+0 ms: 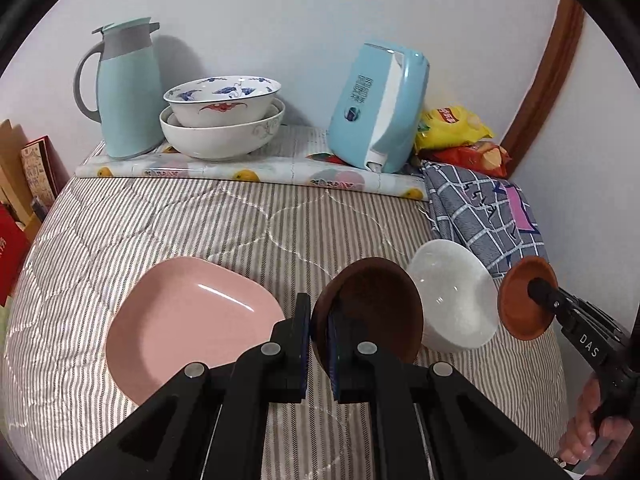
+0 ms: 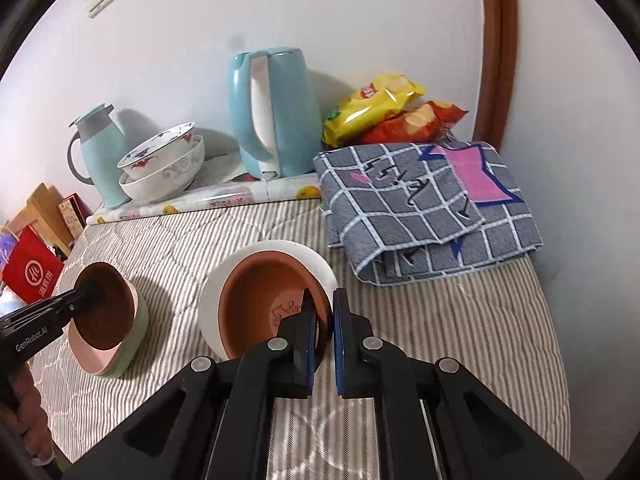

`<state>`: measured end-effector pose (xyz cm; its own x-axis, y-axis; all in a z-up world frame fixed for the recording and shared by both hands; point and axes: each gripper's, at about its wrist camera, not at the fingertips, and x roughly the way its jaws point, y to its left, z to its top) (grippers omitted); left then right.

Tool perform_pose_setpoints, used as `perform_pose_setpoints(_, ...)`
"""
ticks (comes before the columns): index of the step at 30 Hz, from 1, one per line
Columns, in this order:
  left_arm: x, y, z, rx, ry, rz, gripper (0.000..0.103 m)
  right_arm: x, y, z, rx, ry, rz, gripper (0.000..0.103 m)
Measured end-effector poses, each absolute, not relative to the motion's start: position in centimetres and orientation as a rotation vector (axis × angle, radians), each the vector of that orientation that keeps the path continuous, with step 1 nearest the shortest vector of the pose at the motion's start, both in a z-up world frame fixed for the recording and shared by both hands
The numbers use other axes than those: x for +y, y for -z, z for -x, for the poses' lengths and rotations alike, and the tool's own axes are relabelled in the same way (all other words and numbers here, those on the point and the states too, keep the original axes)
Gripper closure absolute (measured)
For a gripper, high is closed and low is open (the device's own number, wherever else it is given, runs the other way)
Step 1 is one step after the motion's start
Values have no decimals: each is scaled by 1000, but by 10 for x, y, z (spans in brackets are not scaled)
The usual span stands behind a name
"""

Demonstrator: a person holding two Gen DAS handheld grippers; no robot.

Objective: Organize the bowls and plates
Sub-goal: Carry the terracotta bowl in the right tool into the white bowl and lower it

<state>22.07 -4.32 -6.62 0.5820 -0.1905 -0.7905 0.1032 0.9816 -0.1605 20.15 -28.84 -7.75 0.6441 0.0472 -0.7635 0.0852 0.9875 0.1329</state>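
Note:
My left gripper (image 1: pixel 319 320) is shut on the rim of a dark brown bowl (image 1: pixel 372 304), held above the right edge of a pink plate (image 1: pixel 188 320). In the right wrist view the dark brown bowl (image 2: pixel 106 306) hangs over the pink plate (image 2: pixel 86 346), which lies on a green plate (image 2: pixel 136 340). My right gripper (image 2: pixel 325 320) is shut on the rim of a terracotta bowl (image 2: pixel 264 300), held tilted just over a white bowl (image 2: pixel 210 300). The left wrist view shows the white bowl (image 1: pixel 452 292) and the terracotta bowl (image 1: pixel 520 304) side by side.
Two stacked patterned bowls (image 1: pixel 222 116) stand at the back beside a teal thermos jug (image 1: pixel 124 88) and a blue kettle (image 1: pixel 380 108). Snack bags (image 2: pixel 384 112) and a folded checked cloth (image 2: pixel 424 204) lie at the right. The striped bed cover (image 1: pixel 200 220) carries everything.

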Motion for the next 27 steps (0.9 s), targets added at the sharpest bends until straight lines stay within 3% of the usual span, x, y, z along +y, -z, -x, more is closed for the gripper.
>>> perform_pose_setpoints(27, -10, 80, -265, 944, 145, 182, 95, -260, 119, -251, 986, -5, -130, 95)
